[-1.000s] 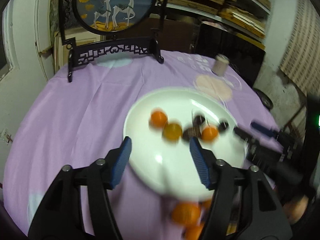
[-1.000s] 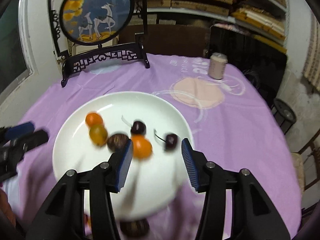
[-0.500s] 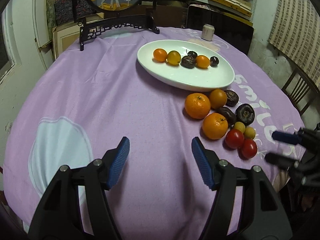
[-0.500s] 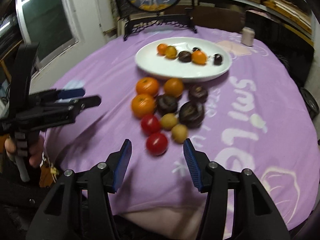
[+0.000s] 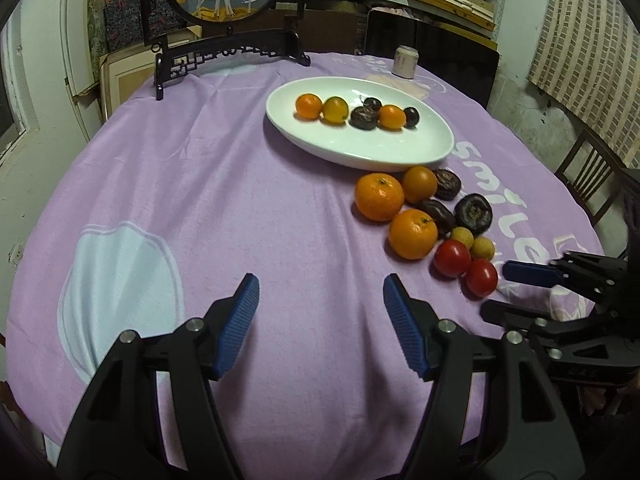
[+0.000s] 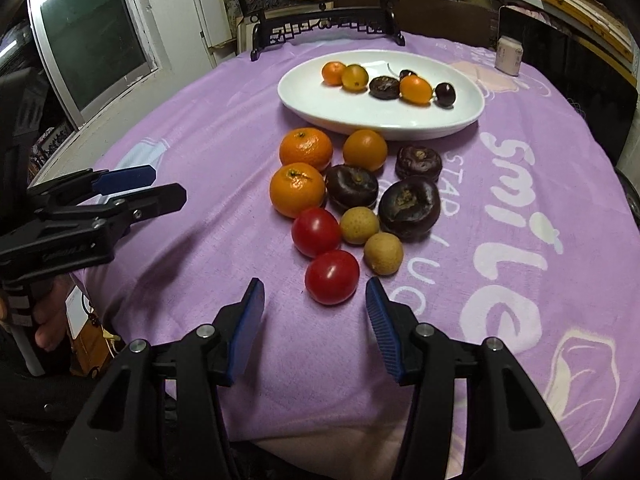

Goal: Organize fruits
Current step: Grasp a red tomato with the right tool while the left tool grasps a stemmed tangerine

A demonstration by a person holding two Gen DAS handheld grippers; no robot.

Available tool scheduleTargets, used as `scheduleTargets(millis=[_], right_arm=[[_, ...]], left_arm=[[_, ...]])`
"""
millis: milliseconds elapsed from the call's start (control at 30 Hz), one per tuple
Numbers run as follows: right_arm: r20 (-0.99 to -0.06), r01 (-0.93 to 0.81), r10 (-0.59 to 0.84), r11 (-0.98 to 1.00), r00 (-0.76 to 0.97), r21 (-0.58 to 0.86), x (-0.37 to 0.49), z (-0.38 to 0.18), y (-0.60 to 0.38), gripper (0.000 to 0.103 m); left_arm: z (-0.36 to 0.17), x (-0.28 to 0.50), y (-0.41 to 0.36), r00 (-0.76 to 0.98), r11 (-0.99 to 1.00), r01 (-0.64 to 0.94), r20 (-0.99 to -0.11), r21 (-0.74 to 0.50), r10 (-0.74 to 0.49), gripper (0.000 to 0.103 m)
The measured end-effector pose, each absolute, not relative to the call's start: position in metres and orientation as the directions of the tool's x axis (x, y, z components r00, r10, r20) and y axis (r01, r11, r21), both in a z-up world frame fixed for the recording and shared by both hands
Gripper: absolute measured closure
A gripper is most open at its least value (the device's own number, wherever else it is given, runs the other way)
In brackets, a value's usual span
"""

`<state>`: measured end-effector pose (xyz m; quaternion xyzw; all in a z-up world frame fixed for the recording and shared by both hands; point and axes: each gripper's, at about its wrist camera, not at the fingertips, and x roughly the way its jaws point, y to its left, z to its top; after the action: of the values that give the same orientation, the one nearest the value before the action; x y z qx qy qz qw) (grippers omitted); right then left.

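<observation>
Both my tongs have pulled back from over the white plate [image 6: 380, 120] to the counter's [image 5: 200, 200] near edge. The loose fruit pile lies just beside the plate. Left tongs [image 5: 318, 312] gape, empty; right tongs [image 6: 314, 312] are closing on nothing, the nearest cherry tomato [image 6: 332, 277] just ahead. Closing early could send it rolling off the counter.
</observation>
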<state>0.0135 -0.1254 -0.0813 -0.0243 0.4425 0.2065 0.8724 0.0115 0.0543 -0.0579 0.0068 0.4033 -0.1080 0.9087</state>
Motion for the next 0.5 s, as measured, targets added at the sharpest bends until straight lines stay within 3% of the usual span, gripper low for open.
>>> scheduleTargets(millis=[67,133,500], right_arm=[[-0.787,-0.374,0.326,0.918,0.523,0.132,0.018,-0.087,-0.123,0.059],[-0.794,-0.344,0.281,0.934,0.539,0.097,0.024,-0.093,-0.123,0.074],[-0.760,-0.293,0.306,0.943,0.573,0.159,0.013,-0.080,-0.157,0.075]], left_arm=[[-0.059,0.011,0.051,0.643,0.973,0.215,-0.738,-0.084,-0.206,0.037],[-0.060,0.013,0.047,0.635,0.969,0.229,-0.741,-0.091,-0.219,0.037],[-0.090,0.046,-0.001,0.554,0.958,0.285,-0.813,-0.017,-0.180,0.037]])
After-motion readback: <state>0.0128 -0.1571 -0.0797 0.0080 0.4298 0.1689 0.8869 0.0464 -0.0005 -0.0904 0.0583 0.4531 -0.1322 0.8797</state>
